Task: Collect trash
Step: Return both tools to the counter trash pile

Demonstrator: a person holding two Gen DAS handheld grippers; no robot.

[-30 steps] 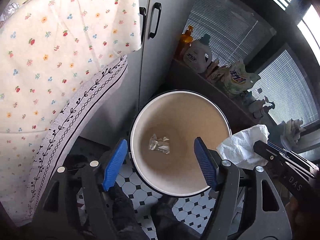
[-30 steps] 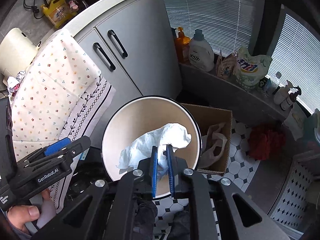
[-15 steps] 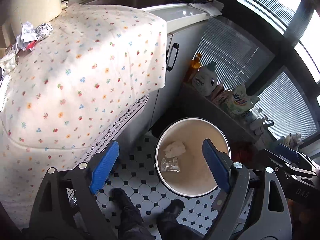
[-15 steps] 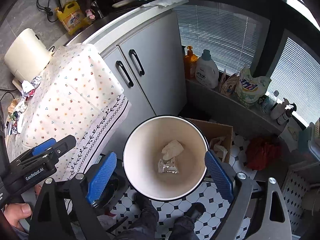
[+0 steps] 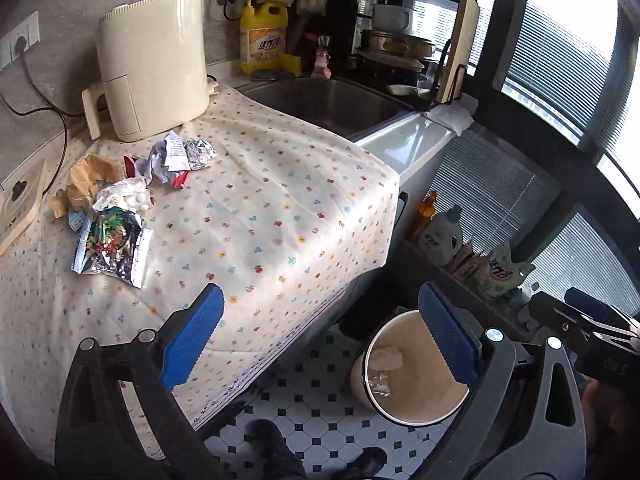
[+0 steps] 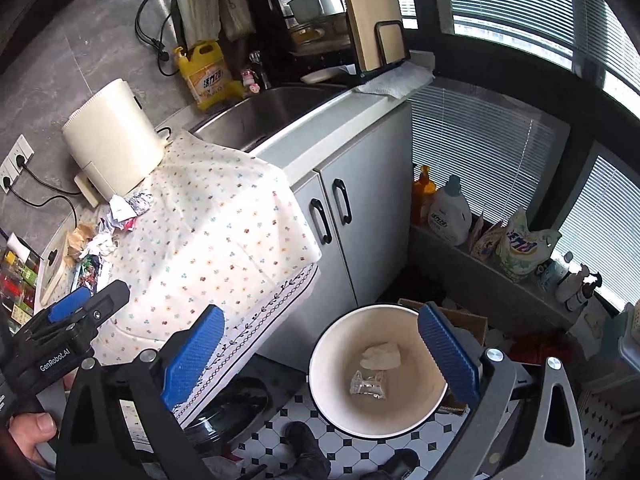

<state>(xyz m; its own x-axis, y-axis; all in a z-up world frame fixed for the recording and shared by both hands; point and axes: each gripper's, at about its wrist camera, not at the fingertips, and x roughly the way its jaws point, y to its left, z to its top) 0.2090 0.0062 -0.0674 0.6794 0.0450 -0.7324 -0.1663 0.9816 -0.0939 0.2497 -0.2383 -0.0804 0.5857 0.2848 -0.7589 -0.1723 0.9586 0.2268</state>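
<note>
At the far left, a cream appliance (image 5: 154, 64) stands at the back of the surface (image 5: 280, 216), which is draped in a flowered cloth. Just in front of it lies the heap of trash (image 5: 120, 196): crumpled brown paper, white tissue, a ball of foil and a shiny printed wrapper nearest of all, every piece resting on the cloth and touching or close beside its neighbour. To the right of the appliance a yellow detergent bottle (image 5: 264, 38) stands behind the steel sink (image 5: 328, 104).

The left gripper (image 5: 320, 340) hangs over the near edge of the cloth, tilted down. Its jaws have just been opening and stand spread wide, with nothing between the blue pads. Down on the checkered floor (image 5: 320, 412), to the right of the surface and below the white cabinet, sits the round bin (image 6: 332, 396). Inside it lie a pale wad of tissue (image 6: 380, 356) and a small clear wrapper (image 6: 368, 384) just nearer than it.

The right gripper (image 6: 320, 348) hovers above the bin, its jaws likewise just opened and released, empty. Far right, bottles and pouches line the low window ledge (image 6: 472, 264).
</note>
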